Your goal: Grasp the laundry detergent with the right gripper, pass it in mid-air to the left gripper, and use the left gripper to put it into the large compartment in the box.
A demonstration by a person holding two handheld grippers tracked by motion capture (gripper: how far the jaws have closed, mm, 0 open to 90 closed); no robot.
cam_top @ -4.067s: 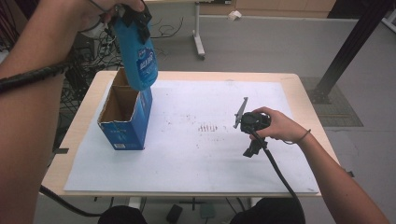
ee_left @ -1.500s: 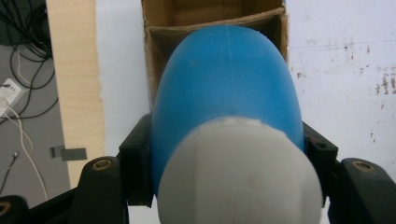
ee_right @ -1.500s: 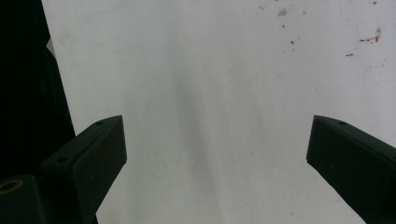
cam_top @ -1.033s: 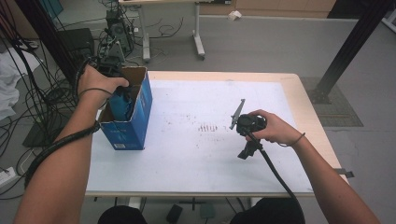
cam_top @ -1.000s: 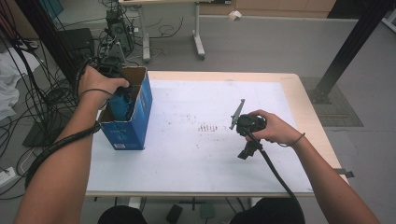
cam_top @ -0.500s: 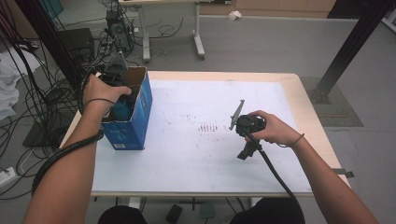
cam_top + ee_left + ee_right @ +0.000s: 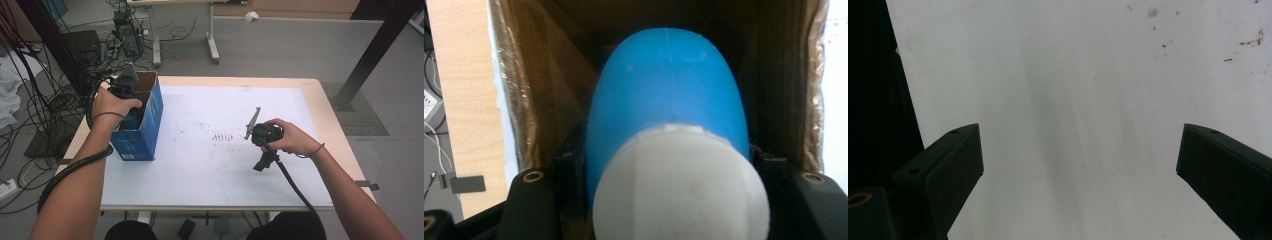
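— Left claw point(image 7: 664, 200) is clamped on the blue bottle point(image 7: 666, 95), one black jaw at either side just below its white cap point(image 7: 681, 185). Where does that put the job?

— Well along, by the look of it. From the left claw's own camera the bottle hangs bottom-first inside the cardboard box point(image 7: 531, 90), brown walls rising on both sides of it. The high view shows the person's left hand point(image 7: 114, 102) right at the box's open top, at the left end of the counter point(image 7: 320, 97).

— So the bottle is in?

— Most of it sits below the rim, yes. Whether its base touches the box floor cannot be told; the bottom of the box is dark and hidden behind the bottle.

— What remains, then?

— Judging from this, lowering it the last bit if it is not yet down, letting go, and drawing the claw up out of the box without snagging the flaps.

— And the right claw point(image 7: 252, 124)?

— It rests over the white sheet point(image 7: 200, 165) in the middle of the counter, well apart from the box. Its jaws stand wide with nothing between them, just bare sheet with a few brown specks. It has no part in the work at this point.
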